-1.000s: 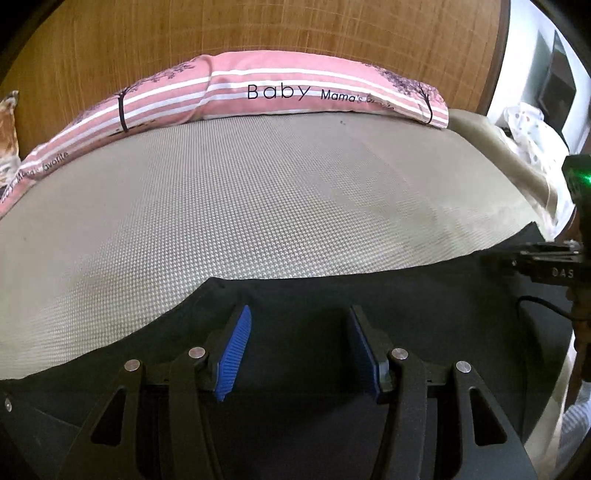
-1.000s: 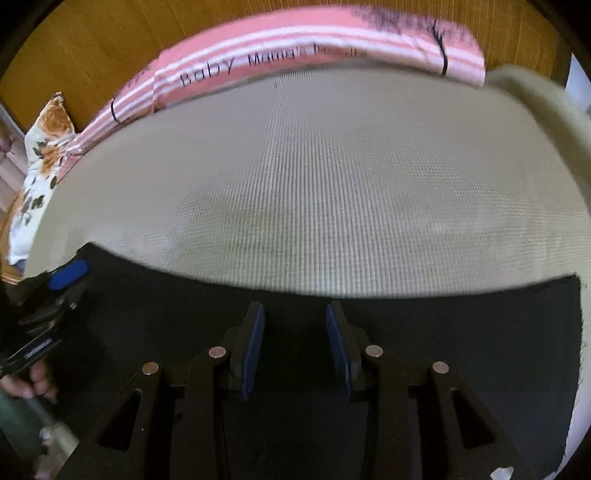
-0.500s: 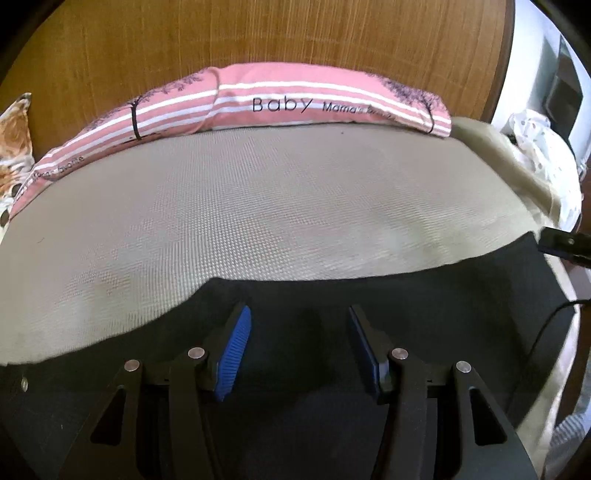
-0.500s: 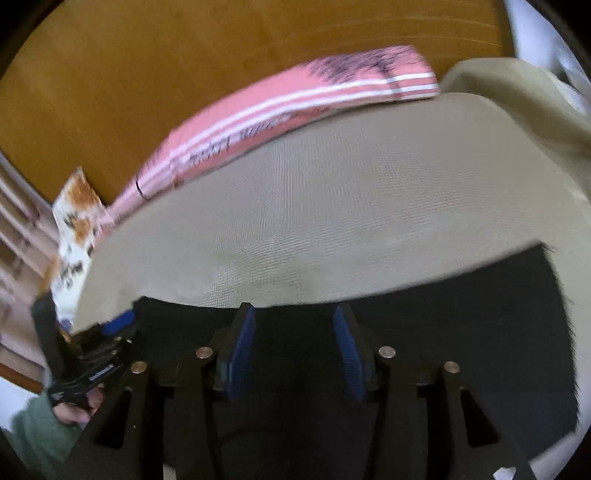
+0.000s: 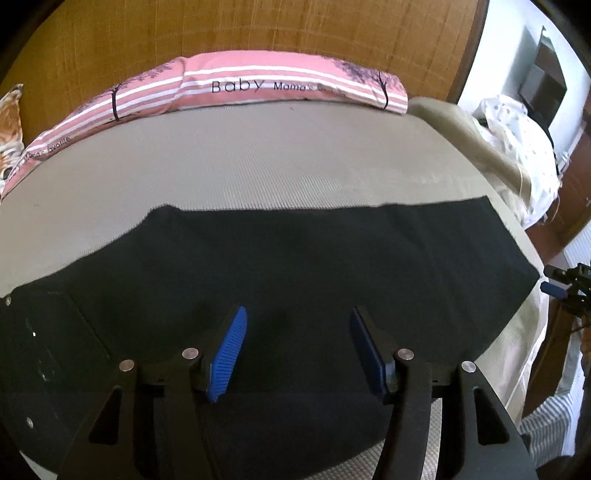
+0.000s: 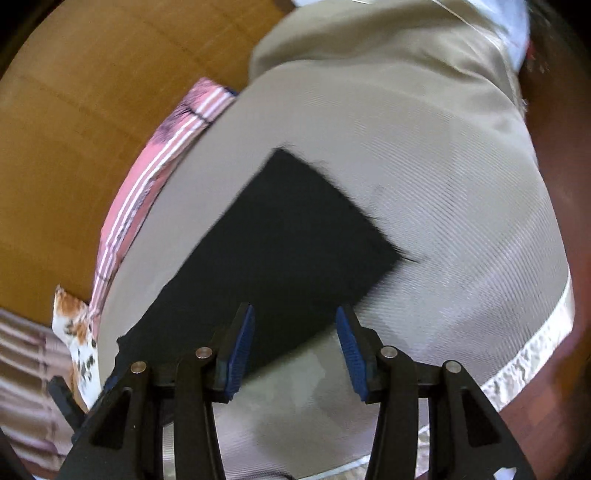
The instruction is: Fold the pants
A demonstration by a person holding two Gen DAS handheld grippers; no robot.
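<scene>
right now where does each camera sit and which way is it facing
Left wrist: on the left gripper, low over the pants, facing the pillow and headboard; its open fingers show.
Right wrist: on the right gripper, tilted, facing the pants' end; its open fingers show.
Shared: pants, pillow, bed, headboard.

Two matte black plastic linkage arms are seen on the left gripper (image 5: 297, 349), each ending in a finger faced with a ribbed bright blue rubber pad (image 5: 228, 357). Four round silver pivot screws are set across the near linkage, and triangular cut-outs are seen in the outer arms. The same build is shown by the right gripper (image 6: 295, 349): black arms, darker blue ribbed pads (image 6: 350, 357), four silver screws, triangular openings. No skin or sleeve is shown clearly.
</scene>
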